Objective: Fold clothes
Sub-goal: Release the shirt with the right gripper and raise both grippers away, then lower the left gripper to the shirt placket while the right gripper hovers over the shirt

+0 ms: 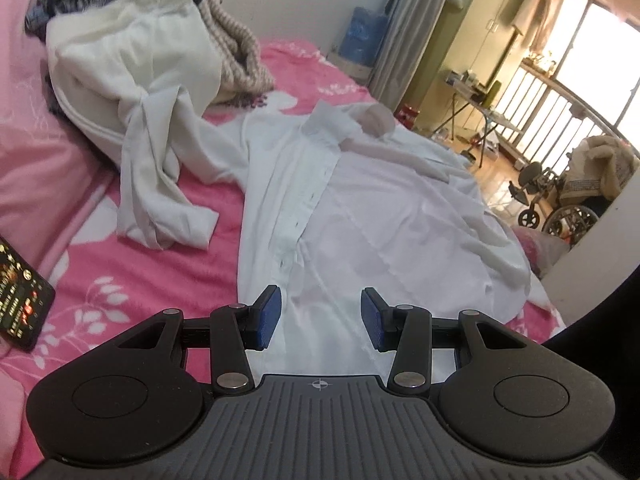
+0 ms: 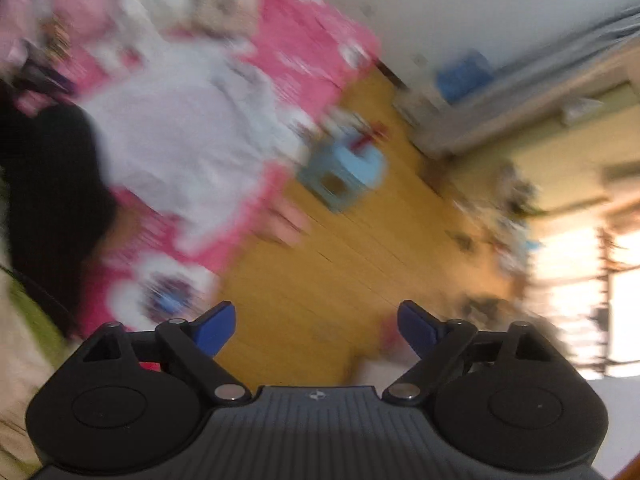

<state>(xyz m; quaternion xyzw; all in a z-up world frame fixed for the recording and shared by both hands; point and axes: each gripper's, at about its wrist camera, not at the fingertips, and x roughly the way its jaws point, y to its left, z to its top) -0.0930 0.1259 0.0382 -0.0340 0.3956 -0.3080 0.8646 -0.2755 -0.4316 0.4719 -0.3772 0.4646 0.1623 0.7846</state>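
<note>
A shirt (image 1: 360, 208) lies spread across the bed (image 1: 120, 280), a heap of clothes (image 1: 132, 64) behind it to the left, a phone (image 1: 20, 288) on the bed at far left, a wheelchair (image 1: 560, 196) on the floor to the right

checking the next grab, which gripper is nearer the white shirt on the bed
Left. The left gripper hangs open right over the white shirt hem; the right gripper is open above the wooden floor, off the bed.
</note>
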